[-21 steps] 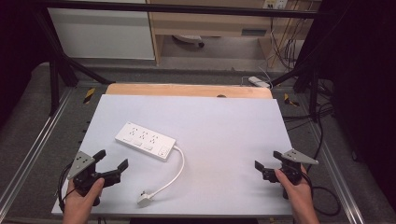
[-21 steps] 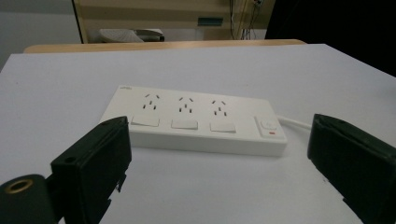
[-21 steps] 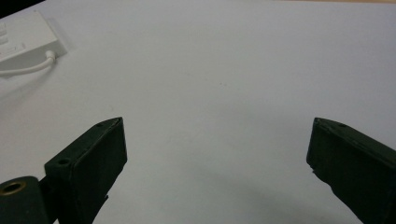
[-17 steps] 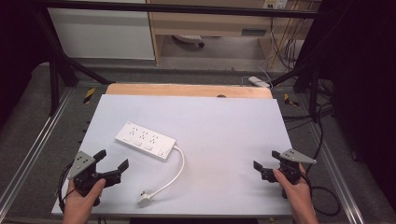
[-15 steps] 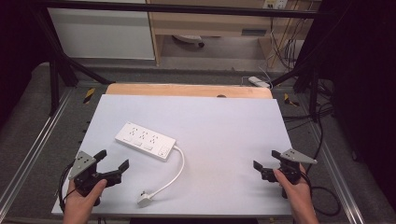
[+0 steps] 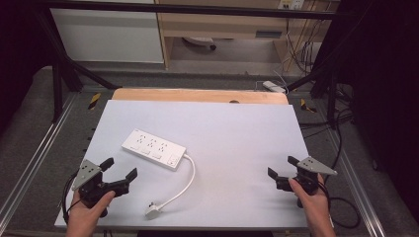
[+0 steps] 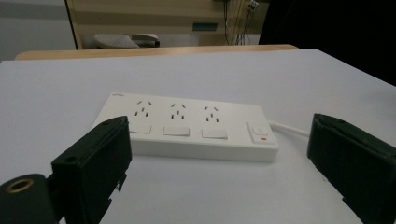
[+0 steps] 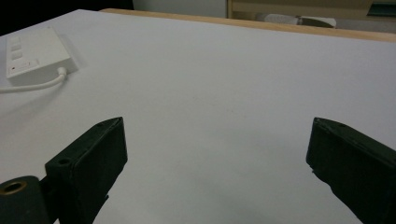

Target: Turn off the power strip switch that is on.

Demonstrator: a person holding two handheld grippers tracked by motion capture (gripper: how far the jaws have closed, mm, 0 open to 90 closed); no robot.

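I hold my left gripper (image 6: 118,175) over the near left corner of the white surface (image 6: 237,133), its jaws spread wide with nothing between them. My right gripper (image 6: 283,172) sits near the near right edge, jaws just as wide and bare. Between the two, along the near edge, lies the white plug (image 6: 152,212), close to the rim. Its cable (image 6: 185,185) curves away from me to the power strip (image 6: 154,148), which lies flat and slanted, left of centre, just beyond my left gripper. To the right of the strip the surface runs open all the way to my right gripper and on to the far side, where a wooden edge (image 6: 197,95) borders it.
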